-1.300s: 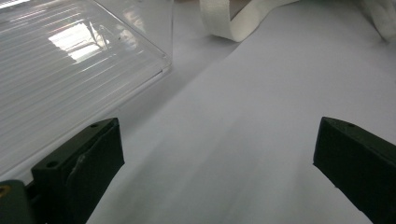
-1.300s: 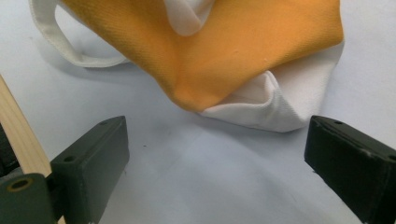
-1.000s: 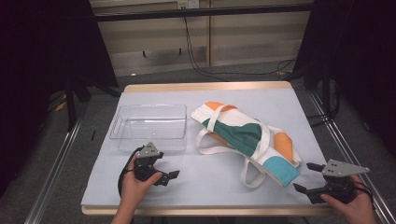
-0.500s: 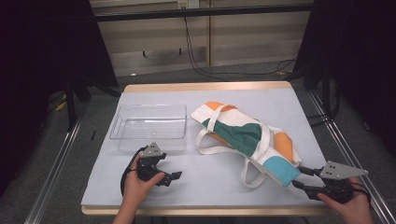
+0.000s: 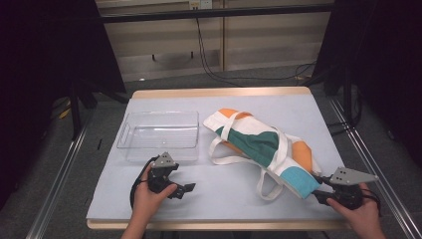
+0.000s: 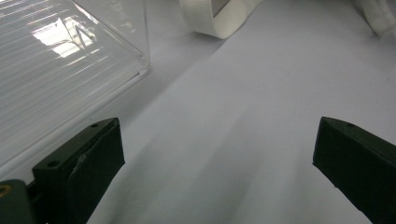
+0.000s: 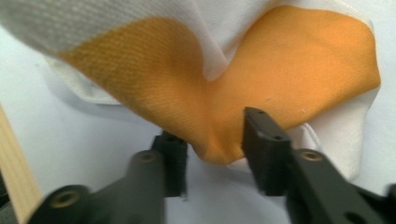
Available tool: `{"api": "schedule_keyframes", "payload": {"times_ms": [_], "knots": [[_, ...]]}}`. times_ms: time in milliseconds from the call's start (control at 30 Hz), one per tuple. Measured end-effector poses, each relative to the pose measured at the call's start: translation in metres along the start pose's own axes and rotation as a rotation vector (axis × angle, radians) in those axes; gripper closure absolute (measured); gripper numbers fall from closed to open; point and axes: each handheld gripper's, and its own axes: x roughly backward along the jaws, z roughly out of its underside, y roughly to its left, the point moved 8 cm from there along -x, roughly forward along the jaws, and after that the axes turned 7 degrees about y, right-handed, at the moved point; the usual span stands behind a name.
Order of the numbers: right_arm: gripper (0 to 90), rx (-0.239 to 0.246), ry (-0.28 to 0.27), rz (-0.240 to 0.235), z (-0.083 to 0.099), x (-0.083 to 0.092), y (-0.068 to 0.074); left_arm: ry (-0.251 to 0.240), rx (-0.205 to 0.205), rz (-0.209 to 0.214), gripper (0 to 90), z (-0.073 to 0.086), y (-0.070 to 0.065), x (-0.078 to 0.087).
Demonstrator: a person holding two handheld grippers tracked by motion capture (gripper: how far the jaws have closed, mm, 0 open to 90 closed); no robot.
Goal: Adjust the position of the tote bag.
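Right gripper [image 5: 318, 188] at the counter's [image 5: 298, 107] near right corner; its fingers [image 7: 261, 140] have just been closing and now pinch a fold of orange cloth at the near end of the tote bag [image 5: 259, 144], which lies flat on the right half of the counter, handles spread toward the near edge. Left gripper [image 5: 185, 185] rests low on the counter, just in front of the clear plastic tray [image 5: 159, 137], fingers [image 6: 88, 158] wide apart with bare counter between them.
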Motion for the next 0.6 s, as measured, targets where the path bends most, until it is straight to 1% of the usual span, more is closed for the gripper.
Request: {"api": "schedule_keyframes", "payload": {"times_ms": [67,100,133,167,267,367,400,467,600], "knots": [[75.2,0.002,-0.001,-0.004,-0.001,-0.001,0.0,-0.001,0.002,0.0,1.8,0.0,0.0,0.0],[82.1,-0.003,-0.009,-0.003,-0.002,-0.001,0.0,0.003,0.002,0.004,1.8,0.001,0.0,0.0],[82.1,-0.003,-0.009,-0.003,-0.002,-0.001,0.0,0.003,0.002,0.004,1.8,0.001,0.0,0.0],[84.4,-0.002,-0.013,-0.007,-0.002,-0.001,0.0,0.004,0.002,-0.003,1.8,0.001,0.001,0.0],[85.2,-0.009,-0.011,-0.01,-0.002,-0.001,0.0,-0.002,0.007,0.0,1.8,0.001,0.0,0.0],[85.9,-0.003,-0.013,-0.017,-0.002,0.0,-0.002,0.002,-0.001,-0.001,1.8,0.001,-0.001,0.0],[85.9,-0.009,-0.014,-0.012,-0.002,0.0,-0.003,0.002,0.0,0.001,1.8,0.001,-0.001,-0.001],[86.2,-0.001,-0.015,-0.016,-0.002,0.001,-0.004,0.004,-0.006,-0.004,1.9,0.001,-0.001,0.0],[86.4,-0.013,-0.016,0.007,-0.001,0.004,-0.012,0.003,-0.003,-0.004,2.0,0.001,-0.001,0.0]]}}
